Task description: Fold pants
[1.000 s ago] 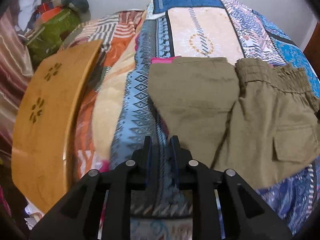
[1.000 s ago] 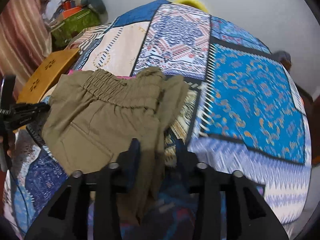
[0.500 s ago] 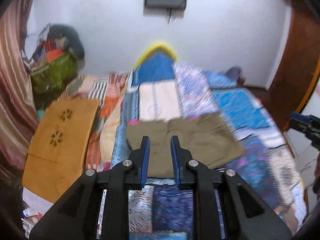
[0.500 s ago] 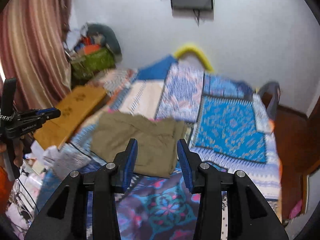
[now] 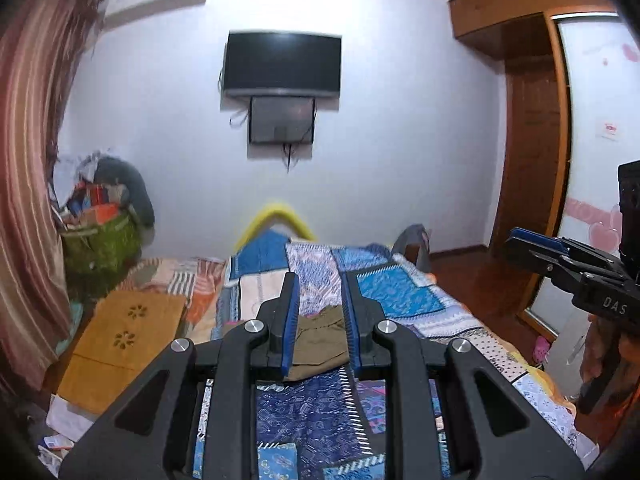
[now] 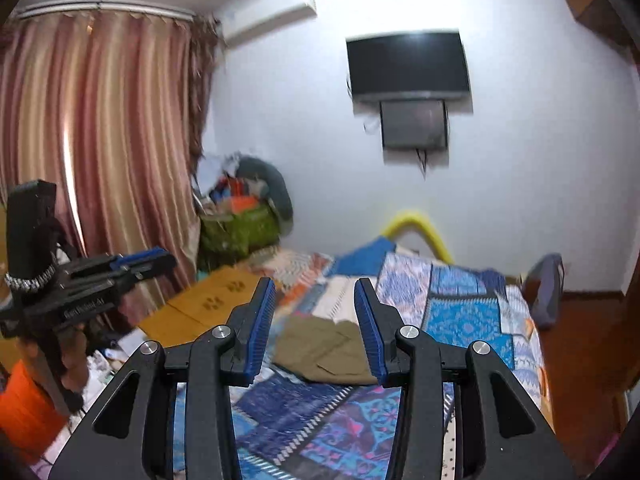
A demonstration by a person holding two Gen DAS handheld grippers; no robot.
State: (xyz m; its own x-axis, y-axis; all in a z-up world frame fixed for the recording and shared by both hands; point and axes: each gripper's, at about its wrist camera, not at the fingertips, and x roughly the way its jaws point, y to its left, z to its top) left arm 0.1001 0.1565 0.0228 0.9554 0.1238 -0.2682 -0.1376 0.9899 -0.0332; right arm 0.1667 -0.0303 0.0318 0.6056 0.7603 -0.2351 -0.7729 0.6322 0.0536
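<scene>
The olive pants (image 5: 320, 344) lie folded in a small stack on the patterned blue bedspread (image 5: 400, 300), well ahead of both grippers. They also show in the right wrist view (image 6: 324, 350). My left gripper (image 5: 318, 312) is open and empty, held high and back from the bed. My right gripper (image 6: 314, 320) is open and empty, also lifted well above the bed. Each gripper shows in the other's view: the right one at the right edge (image 5: 560, 256), the left one at the left edge (image 6: 120, 268).
An orange wooden board (image 5: 124, 336) lies left of the bed. A green bag of clothes (image 5: 100, 244) sits in the far left corner by the striped curtain (image 6: 100, 140). A TV (image 5: 282, 64) hangs on the far wall. A wooden wardrobe (image 5: 532, 160) stands at the right.
Both grippers have pulled up and far back from the pants, now seen small in the distance. The right gripper let go of the pants edge. Both jaws have widened.
</scene>
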